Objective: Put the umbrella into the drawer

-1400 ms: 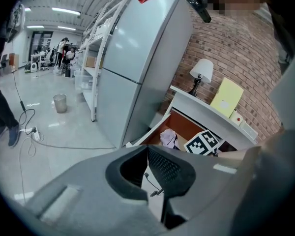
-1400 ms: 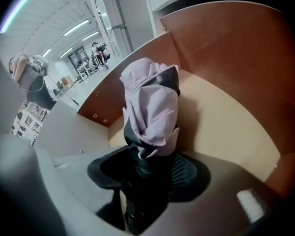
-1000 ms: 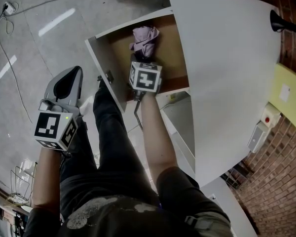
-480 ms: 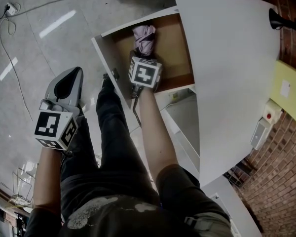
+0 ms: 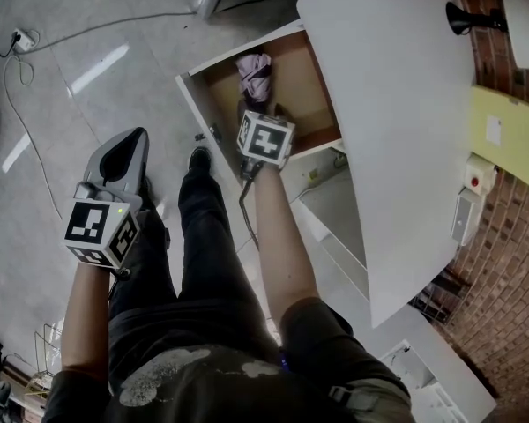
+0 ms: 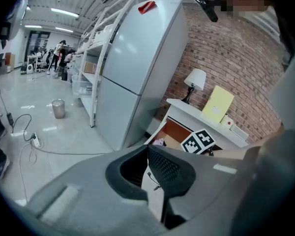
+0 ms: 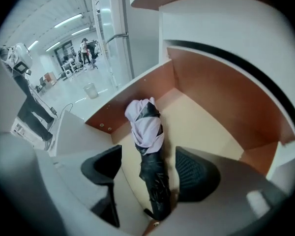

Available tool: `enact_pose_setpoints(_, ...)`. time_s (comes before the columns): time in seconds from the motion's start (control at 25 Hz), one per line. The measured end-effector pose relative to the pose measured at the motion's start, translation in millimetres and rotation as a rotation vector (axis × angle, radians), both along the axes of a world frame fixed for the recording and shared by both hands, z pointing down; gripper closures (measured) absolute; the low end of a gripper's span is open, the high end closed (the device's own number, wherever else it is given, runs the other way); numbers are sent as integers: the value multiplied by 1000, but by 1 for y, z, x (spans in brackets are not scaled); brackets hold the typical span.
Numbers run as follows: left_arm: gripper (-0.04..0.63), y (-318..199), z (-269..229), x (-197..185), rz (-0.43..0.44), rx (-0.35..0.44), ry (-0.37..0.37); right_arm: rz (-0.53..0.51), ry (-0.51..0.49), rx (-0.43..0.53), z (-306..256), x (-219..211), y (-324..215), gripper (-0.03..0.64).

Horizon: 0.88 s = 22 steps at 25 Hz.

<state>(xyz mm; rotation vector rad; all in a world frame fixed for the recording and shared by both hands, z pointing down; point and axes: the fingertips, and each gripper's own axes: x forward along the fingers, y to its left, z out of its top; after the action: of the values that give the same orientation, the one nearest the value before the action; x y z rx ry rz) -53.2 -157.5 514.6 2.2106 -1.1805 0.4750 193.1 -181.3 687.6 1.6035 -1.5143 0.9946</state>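
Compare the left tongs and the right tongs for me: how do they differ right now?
The left tongs are shut with nothing between them. The right tongs stand open, having just been opening, and the folded lilac-and-black umbrella lies loose between them. The left tongs hang over the grey floor beside the open white drawer, while the right tongs point down into it. Neither grips anything.

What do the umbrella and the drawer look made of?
Umbrella: soft fabric, lilac and glossy black, going by its crumpled folds. Drawer: likely laminated board, with reddish-brown walls and a pale smooth floor; flat panels with small fasteners showing.
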Motion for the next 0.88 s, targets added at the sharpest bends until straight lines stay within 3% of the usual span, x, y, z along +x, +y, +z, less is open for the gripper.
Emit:
enact_pose_setpoints(0.44,583,20,-61,-32,99,87,26,73,15,158,-107,-20,13,273)
enact_pose_setpoints(0.68,583,33,-92,-55,173,154,37,120,-57,251,-169,-52,47,273)
enact_pose_setpoints(0.88,583,40,-117,-66,259,170,67,188,-44,359,-226,-65,77,275)
